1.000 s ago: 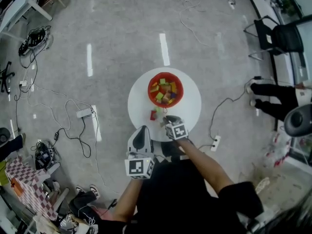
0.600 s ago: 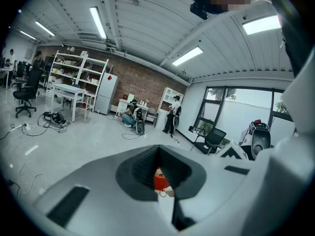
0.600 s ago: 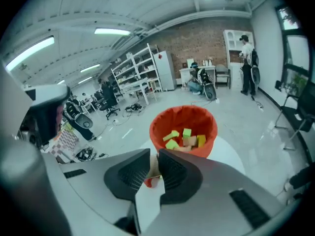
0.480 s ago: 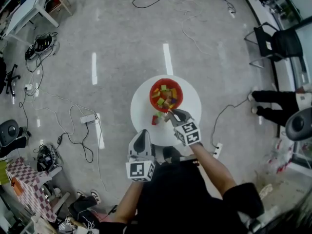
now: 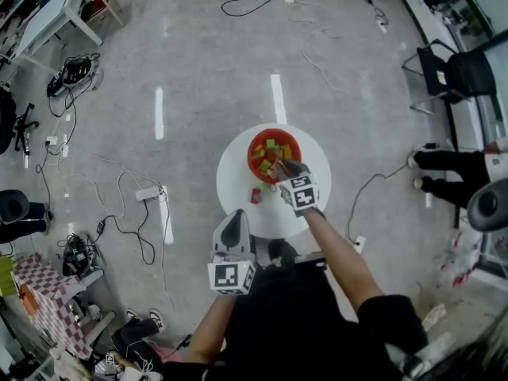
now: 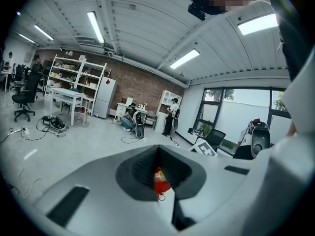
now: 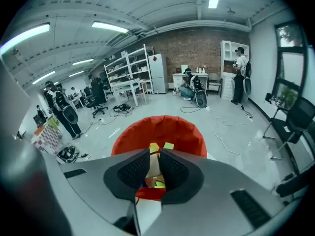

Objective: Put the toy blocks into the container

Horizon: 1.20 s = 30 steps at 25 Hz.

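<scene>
Matt grey plastic is seen on the right gripper (image 7: 154,151), with finely ribbed black pads (image 7: 133,173). Pinched between them is a pale, bare-wood-looking block (image 7: 154,167). The red container (image 7: 157,132) looks matt, the floor (image 5: 206,78) glossy.

Table (image 5: 234,173) left of container (image 5: 252,151) seemingly free

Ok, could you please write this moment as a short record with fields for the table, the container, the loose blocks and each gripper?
Table: white round table
Container: red round container on the table, with many coloured toy blocks inside
Loose blocks: a red block and a green block on the table, close beside the container
Right gripper: shut on a pale wooden block, above the container
Left gripper: jaws together, holding nothing, at the near edge of the table
</scene>
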{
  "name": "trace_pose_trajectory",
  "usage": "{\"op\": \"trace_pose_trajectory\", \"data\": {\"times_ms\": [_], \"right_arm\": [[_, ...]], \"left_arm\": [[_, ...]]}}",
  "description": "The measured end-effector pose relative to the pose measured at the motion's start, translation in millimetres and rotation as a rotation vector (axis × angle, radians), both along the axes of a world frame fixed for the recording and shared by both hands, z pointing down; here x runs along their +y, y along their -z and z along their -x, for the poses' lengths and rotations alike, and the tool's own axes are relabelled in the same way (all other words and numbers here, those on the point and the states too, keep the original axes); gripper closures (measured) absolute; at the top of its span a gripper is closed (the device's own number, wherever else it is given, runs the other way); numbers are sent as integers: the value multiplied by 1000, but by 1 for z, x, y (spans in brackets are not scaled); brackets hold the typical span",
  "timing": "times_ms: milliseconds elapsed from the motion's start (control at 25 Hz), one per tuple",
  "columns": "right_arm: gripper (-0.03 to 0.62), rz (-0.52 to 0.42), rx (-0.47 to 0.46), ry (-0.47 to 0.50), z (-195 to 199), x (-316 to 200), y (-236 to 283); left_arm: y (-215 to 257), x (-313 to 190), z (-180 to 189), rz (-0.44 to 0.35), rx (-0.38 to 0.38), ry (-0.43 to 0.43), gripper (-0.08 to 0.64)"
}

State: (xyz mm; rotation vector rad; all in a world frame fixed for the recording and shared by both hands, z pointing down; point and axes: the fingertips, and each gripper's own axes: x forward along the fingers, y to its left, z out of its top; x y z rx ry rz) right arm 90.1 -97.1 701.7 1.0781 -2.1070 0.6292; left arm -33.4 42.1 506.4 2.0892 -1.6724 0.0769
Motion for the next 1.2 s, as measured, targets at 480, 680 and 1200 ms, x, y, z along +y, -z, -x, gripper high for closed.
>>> {"op": "trace_pose_trajectory", "data": {"times_ms": [480, 680, 1200], "right_arm": [[521, -185, -127, -67, 0, 3, 60], [594, -259, -201, -68, 15, 25, 105], [594, 69, -63, 20, 56, 125, -35]], "left_arm": [[-2, 2, 10, 3, 1, 10, 572], [-9, 6, 18, 5, -36, -18, 572], [-21, 4, 33, 14, -26, -47, 572]]}}
